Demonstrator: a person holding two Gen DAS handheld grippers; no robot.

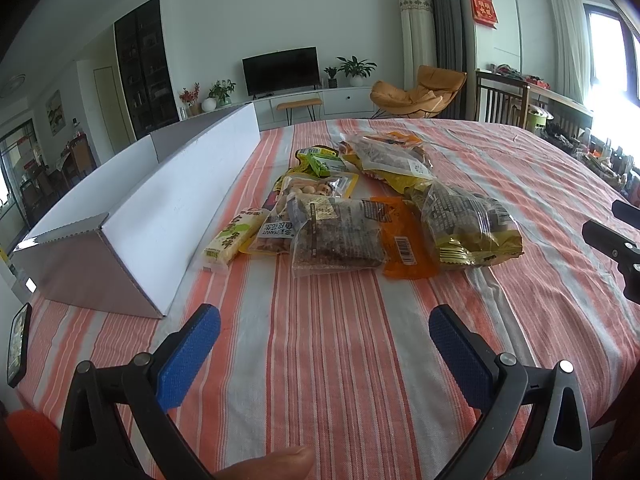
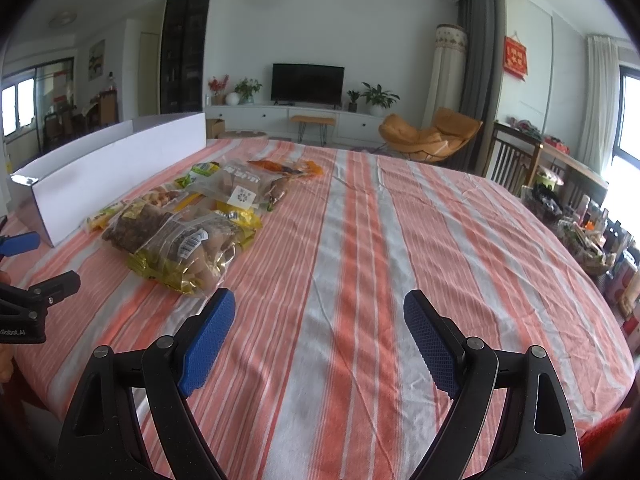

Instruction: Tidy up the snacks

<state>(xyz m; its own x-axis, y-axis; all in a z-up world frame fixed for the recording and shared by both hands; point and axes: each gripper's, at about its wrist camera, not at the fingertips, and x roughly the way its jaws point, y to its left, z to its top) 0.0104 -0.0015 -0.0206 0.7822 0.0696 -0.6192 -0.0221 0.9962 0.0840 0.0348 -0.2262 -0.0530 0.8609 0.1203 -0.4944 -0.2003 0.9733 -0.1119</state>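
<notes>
1. Striped orange, white and grey cloth covers the table (image 2: 360, 240), which stands in a living room with a television (image 2: 307, 82) on the far wall
2. Nearest the cameras, the left gripper (image 1: 324, 328) hovers above bare cloth with its blue pads spread wide and nothing between them; a thumb (image 1: 272, 466) shows at the bottom edge of that view
3. The right gripper (image 2: 319, 320) is likewise spread apart and empty, aimed mostly at bare cloth to the right of the pile
4. Just beyond the left gripper lies the snack pile (image 1: 360, 208): a clear dark cereal-bar pack (image 1: 336, 236) in front, an orange sachet (image 1: 404, 240) touching it on the right, a gold-trimmed bag (image 1: 468, 224) beside that, and a green-lettered bar (image 1: 232, 236) on the left next to a peanut pouch (image 1: 280, 224)
5. Further back, more bags overlap one another, all loose on the cloth
6. Left of the pile stands a long white cardboard box (image 1: 168, 200), its inside hidden from both views
7. Judging from this, sorting looks barely begun: no packet is held, every visible snack sits outside the box, and all of them appear left to move
</notes>
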